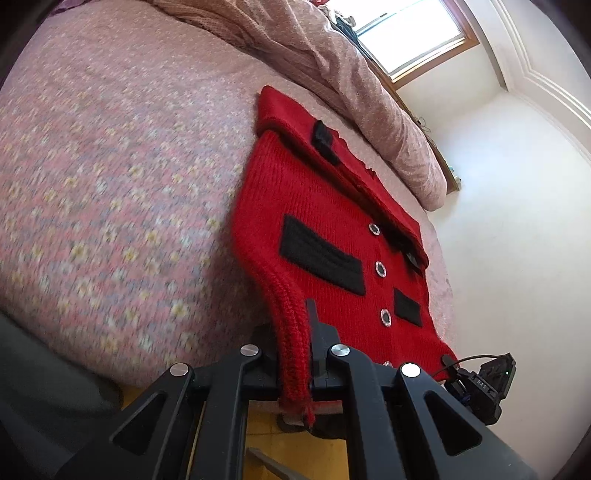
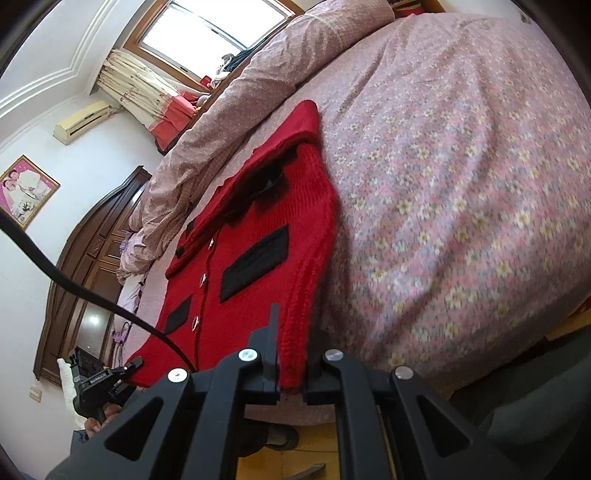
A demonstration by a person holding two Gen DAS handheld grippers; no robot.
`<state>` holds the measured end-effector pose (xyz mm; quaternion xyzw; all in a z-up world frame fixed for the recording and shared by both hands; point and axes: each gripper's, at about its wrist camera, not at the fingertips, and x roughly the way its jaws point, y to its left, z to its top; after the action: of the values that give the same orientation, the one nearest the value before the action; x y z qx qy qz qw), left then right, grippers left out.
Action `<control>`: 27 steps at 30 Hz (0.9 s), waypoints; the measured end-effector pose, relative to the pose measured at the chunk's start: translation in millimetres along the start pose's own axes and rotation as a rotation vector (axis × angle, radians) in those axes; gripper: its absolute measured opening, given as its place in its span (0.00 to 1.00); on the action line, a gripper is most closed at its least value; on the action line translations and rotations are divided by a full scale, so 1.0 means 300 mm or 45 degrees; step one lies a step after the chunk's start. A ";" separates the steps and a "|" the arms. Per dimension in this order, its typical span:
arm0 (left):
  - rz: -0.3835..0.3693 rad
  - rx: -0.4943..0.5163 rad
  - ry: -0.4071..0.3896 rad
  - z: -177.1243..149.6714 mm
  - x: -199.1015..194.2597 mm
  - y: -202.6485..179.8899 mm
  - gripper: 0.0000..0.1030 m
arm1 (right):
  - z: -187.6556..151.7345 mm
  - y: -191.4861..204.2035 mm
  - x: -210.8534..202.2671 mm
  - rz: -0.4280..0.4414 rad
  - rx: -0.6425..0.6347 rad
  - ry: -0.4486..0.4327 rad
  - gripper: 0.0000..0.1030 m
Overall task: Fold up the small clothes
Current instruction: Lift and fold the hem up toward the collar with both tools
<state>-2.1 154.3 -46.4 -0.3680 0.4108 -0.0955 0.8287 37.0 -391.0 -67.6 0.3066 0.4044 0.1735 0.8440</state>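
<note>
Left wrist view
- Left gripper [image 1: 294,369]: fingers clamped on the ribbed red edge of the garment, which is pinched between the jaws at the near side of the bed.
- Red knitted garment [image 1: 325,236]: spread flat on the bedspread, stretched from the jaws away toward the duvet; black patches and a row of round buttons [image 1: 380,268] are shown uppermost.
- Right gripper [image 1: 476,380]: seen at lower right, at the garment's other near corner.
- Floral bedspread [image 1: 110,192]: pink, covered with small flowers.
- Duvet [image 1: 369,96]: bunched along the far side.
- Window [image 1: 406,33]: bright, top right.

Right wrist view
- Right gripper [image 2: 291,373]: fingers closed on the garment's ribbed hem, held at the bed's near edge.
- Red knitted garment [image 2: 258,236]: laid flat beyond the jaws.
- Left gripper [image 2: 99,376]: seen at lower left, at the opposite corner.
- Black cable [image 2: 74,291]: crossing at left.
- Framed picture [image 2: 26,192]: hung on the wall.
</note>
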 end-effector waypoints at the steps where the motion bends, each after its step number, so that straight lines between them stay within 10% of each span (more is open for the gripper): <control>1: 0.002 0.014 -0.006 0.020 0.013 -0.009 0.02 | 0.017 0.005 0.012 -0.008 -0.015 -0.002 0.06; 27: -0.075 0.092 -0.240 0.516 0.166 -0.074 0.02 | 0.558 0.175 0.300 0.004 -0.218 -0.214 0.07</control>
<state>149.5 197.7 -0.9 -0.3571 0.3161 -0.0996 0.8733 221.8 -366.1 -3.7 0.2476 0.3154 0.1823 0.8978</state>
